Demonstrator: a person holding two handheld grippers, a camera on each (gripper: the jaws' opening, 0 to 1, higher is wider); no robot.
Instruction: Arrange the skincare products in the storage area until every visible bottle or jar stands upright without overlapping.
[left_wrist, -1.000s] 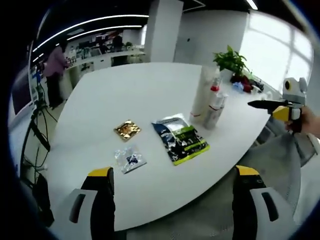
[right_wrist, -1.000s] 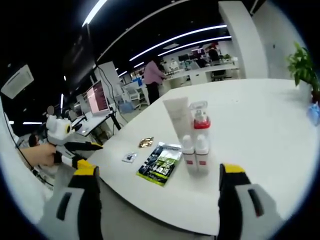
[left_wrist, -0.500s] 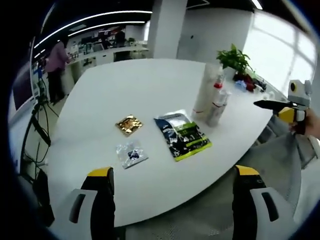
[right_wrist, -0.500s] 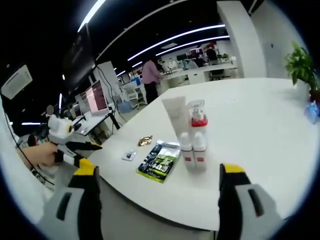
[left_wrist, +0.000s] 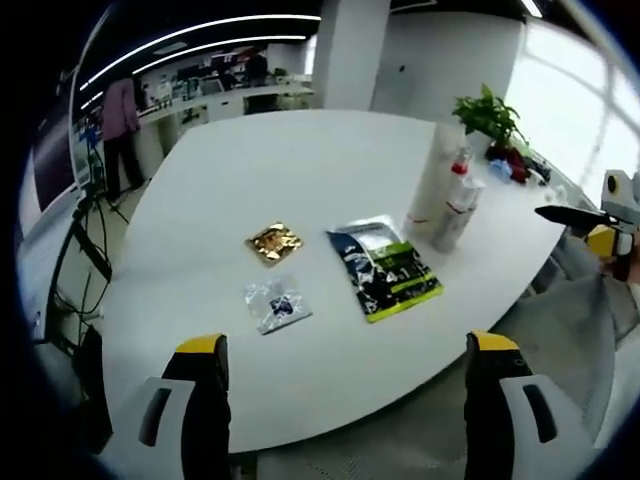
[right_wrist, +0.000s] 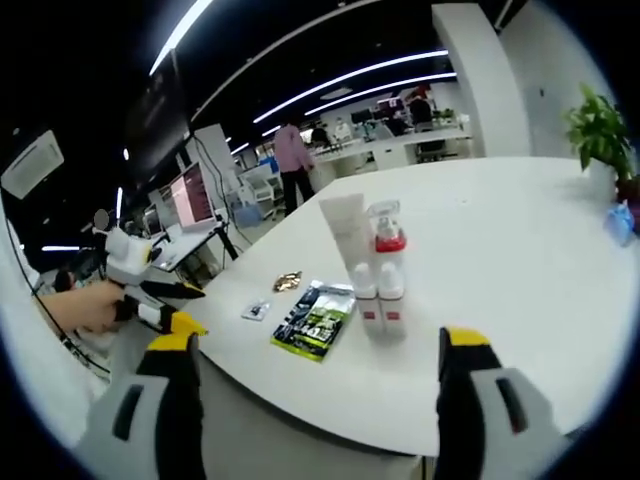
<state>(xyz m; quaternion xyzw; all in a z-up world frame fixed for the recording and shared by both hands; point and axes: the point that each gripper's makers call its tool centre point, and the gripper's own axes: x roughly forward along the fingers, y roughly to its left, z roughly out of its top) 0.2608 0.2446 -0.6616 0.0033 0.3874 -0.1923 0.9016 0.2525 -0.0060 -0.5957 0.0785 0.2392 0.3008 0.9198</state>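
A: Largest first. White table (left_wrist: 250, 190) spans the middle of the left gripper view, curved edge toward the lower frame. A potted plant (left_wrist: 490, 112) sits upper right, at the table's far side.

B: Products?

A: A tall white tube (right_wrist: 345, 232) stands upright at centre of the right gripper view, touching a clear pump bottle with a red collar (right_wrist: 386, 228) on its right. Two small white bottles (right_wrist: 378, 298) stand upright side by side just in front of those (all four packed close; in the left gripper view they overlap at right of centre, so I cannot tell whether any gaps separate them).

B: Flat items?

A: A green and dark sachet pack (left_wrist: 385, 268) lies flat at frame centre, near the bottles. Left of it lies a gold foil packet (left_wrist: 273, 242), with a small clear packet (left_wrist: 278, 304) below that. All three lie apart.

B: Tools?

A: Left gripper (left_wrist: 345, 415), lower frame: jaws spread wide, nothing between them, clear of the table. Right gripper (right_wrist: 317, 405): same, jaws released and bare. A hand (right_wrist: 85, 308) holds the left gripper at the left edge of the right gripper view.
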